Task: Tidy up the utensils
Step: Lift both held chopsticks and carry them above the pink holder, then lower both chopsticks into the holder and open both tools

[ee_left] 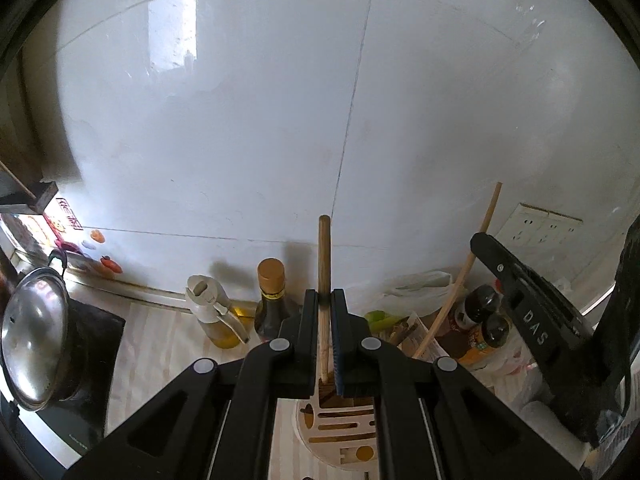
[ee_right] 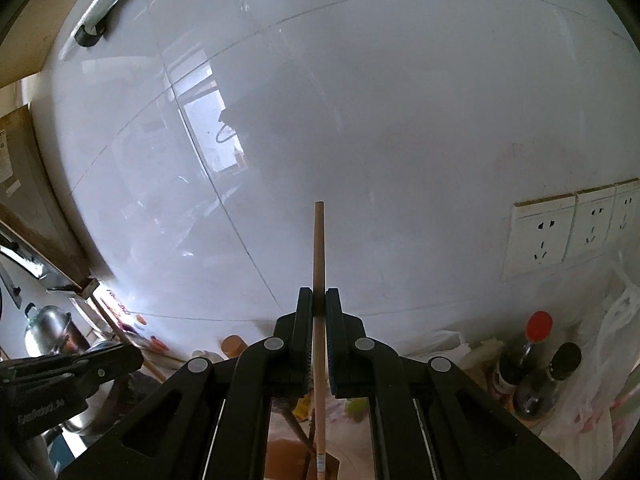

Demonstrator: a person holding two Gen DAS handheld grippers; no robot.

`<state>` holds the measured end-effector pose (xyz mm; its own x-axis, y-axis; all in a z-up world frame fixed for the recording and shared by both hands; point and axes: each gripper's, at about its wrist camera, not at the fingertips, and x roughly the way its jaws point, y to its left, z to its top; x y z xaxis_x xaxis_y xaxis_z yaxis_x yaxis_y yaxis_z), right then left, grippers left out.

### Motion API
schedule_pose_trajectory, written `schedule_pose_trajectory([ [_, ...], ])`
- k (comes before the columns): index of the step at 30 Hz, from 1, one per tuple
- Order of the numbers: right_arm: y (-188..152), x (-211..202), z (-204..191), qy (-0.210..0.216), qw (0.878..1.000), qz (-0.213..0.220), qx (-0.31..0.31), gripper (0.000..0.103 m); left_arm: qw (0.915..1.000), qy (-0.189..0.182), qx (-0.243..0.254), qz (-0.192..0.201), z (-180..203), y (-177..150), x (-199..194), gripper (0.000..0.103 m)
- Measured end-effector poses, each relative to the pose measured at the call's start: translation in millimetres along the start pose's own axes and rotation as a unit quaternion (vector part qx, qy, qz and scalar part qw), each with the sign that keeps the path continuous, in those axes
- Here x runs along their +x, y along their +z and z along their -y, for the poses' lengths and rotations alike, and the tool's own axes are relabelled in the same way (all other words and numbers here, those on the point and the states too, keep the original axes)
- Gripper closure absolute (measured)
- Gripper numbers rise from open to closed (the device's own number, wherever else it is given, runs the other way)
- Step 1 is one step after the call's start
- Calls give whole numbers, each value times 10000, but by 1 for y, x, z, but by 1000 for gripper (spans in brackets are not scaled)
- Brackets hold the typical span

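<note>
My left gripper is shut on the brown wooden handle of a utensil that stands upright. Its lower end reaches down to a round slotted utensil holder on the counter below the fingers. My right gripper is shut on a thinner, pale wooden stick, also upright; its lower part runs down between the fingers toward a brown object. The right gripper shows at the right of the left wrist view with that pale stick. The left gripper shows at the lower left of the right wrist view.
A white tiled wall is close ahead. An oil bottle and a dark sauce bottle stand by the wall. A pot with a steel lid sits on the left. Sauce bottles, plastic bags and wall sockets are on the right.
</note>
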<state>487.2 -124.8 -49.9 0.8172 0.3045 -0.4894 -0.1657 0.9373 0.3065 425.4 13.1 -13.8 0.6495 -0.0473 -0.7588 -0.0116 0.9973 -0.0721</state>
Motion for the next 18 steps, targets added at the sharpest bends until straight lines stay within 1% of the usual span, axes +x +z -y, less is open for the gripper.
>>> schedule_pose_trajectory([
  [9,-22,7,3,71,9998,-157,-39,97,9997,-94,-63,-203,-3,-7,20,99],
  [18,-50,0,10,78,9992,-397,-58,97,9989,-186,-134,-418,-6,-28,28,99],
])
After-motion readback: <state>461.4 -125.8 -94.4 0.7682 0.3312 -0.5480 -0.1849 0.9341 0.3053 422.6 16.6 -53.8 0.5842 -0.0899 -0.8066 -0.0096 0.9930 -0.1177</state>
